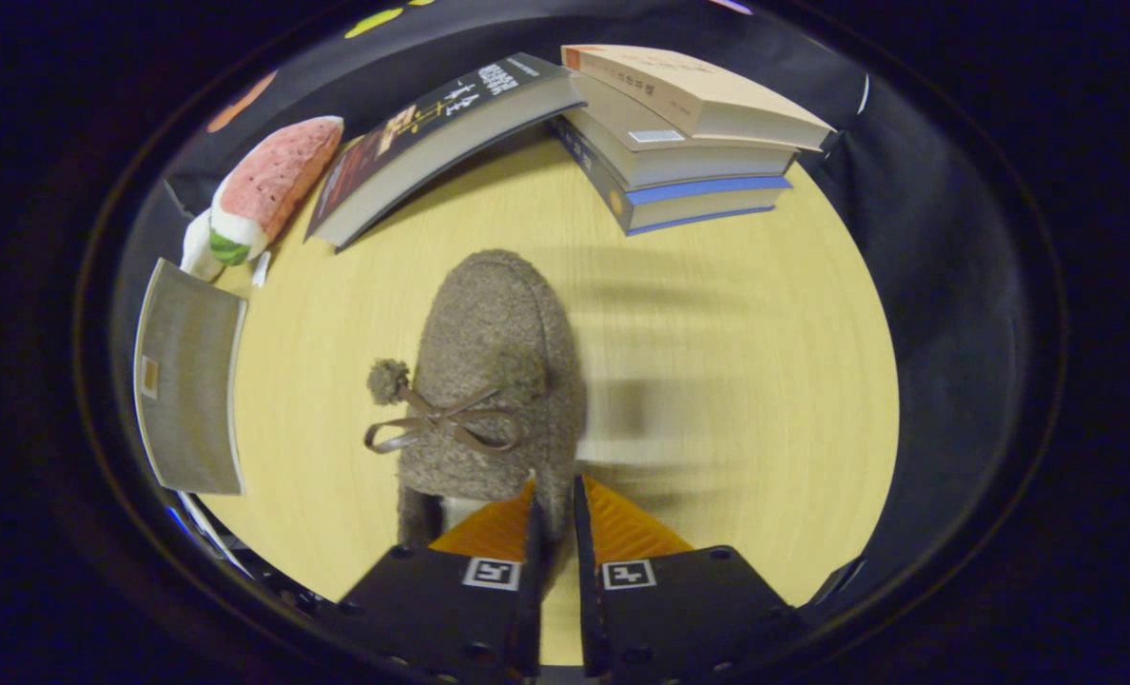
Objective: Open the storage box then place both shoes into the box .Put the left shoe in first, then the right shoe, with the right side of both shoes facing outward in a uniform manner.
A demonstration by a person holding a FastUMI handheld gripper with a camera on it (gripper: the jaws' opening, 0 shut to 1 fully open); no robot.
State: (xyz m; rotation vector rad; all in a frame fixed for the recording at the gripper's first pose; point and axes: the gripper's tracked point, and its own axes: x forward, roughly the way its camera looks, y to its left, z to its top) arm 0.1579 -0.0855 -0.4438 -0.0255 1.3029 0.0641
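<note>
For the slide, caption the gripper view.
Gripper jaws pinch the fuzzy brown shoe's heel wall above the wooden table.

The gripper [554, 509] has its two fingers drawn close on the heel edge of the fuzzy grey-brown slipper shoe with a ribbon bow and pompom [494, 366], which stretches ahead of them, toe pointing away, above the pale wooden counter [736, 381]. Beyond the toe, to its left, a dark-covered paperback book [437, 138] lies slanted. Right of that book, a stack of three books [689, 133] sits at the far edge. Left of the paperback lies a watermelon-slice plush toy [261, 190]. Nearer, left of the shoe, lies a flat grey mesh-textured panel [189, 381], apart from it.
</note>
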